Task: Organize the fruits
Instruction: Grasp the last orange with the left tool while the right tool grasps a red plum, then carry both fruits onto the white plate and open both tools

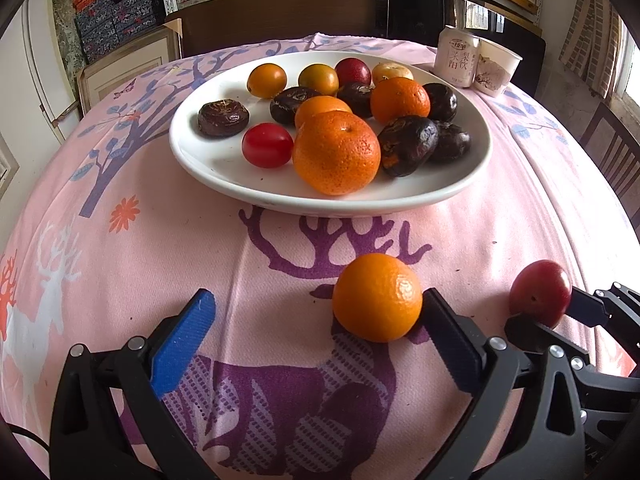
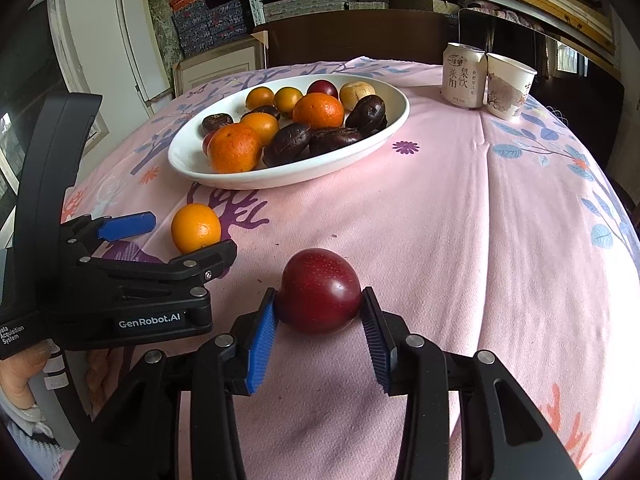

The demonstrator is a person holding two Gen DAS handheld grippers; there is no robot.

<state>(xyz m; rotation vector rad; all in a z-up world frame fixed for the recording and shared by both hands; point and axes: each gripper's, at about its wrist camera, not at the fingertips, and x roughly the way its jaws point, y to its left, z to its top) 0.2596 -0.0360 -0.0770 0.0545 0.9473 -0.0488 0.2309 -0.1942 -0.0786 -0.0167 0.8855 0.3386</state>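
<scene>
i close my right hand-held gripper [image 2: 319, 306] evenly on the plum [image 2: 319, 290], its pads flanking it, while my left hand-held gripper [image 1: 316, 320] gapes beside the tangerine [image 1: 377, 297].

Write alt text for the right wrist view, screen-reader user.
The right claw brackets a dark red plum on a pink printed tablecloth, both pads at its sides. To its left, the left claw is open beside a loose orange; behind sit a white plate of mixed fruit, a drink can and a paper cup.
</scene>
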